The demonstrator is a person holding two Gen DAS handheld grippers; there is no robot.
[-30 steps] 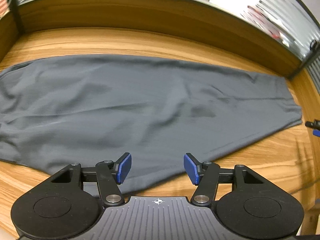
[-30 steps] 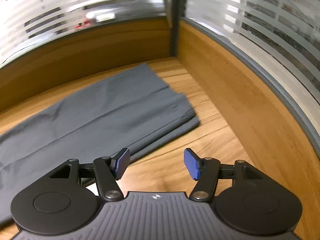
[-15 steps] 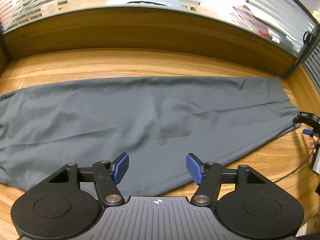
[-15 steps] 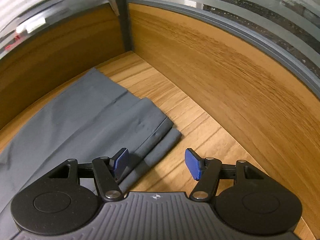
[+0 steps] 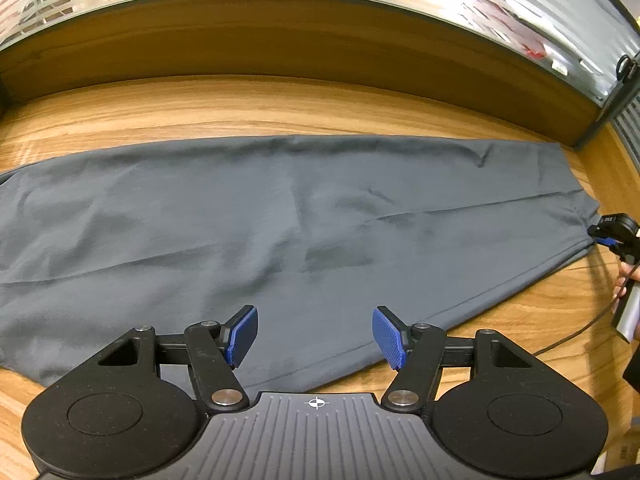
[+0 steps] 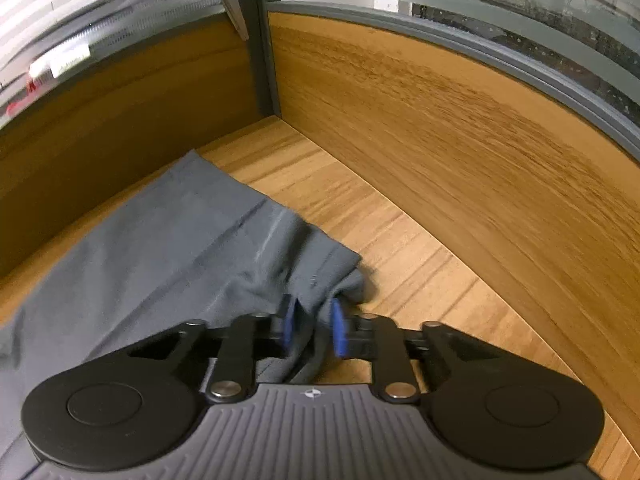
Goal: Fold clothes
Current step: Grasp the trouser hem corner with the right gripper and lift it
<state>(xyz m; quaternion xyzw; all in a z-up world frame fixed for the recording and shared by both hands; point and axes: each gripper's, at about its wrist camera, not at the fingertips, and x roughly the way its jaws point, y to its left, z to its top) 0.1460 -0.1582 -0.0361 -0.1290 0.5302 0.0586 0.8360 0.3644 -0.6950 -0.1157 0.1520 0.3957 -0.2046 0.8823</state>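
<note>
Left gripper (image 5: 315,336): hanging wide apart above the trousers' near edge, gripping nothing.
Trousers (image 5: 280,232): lying flat and lengthwise on the desk (image 5: 280,108), cuffs at the right end.
Right gripper (image 6: 312,330): jaws closing on the near cuff corner, fabric bunching between the pads; a second ago it was hovering wide.
Meaning: cuff end is probably being secured for the first lengthwise fold.

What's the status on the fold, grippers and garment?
Right gripper closing, jaws pinching the grey garment at its end corner. Left gripper open above the near hem, nothing between the jaws. Garment flat on the wooden table; nothing in the way.
</note>
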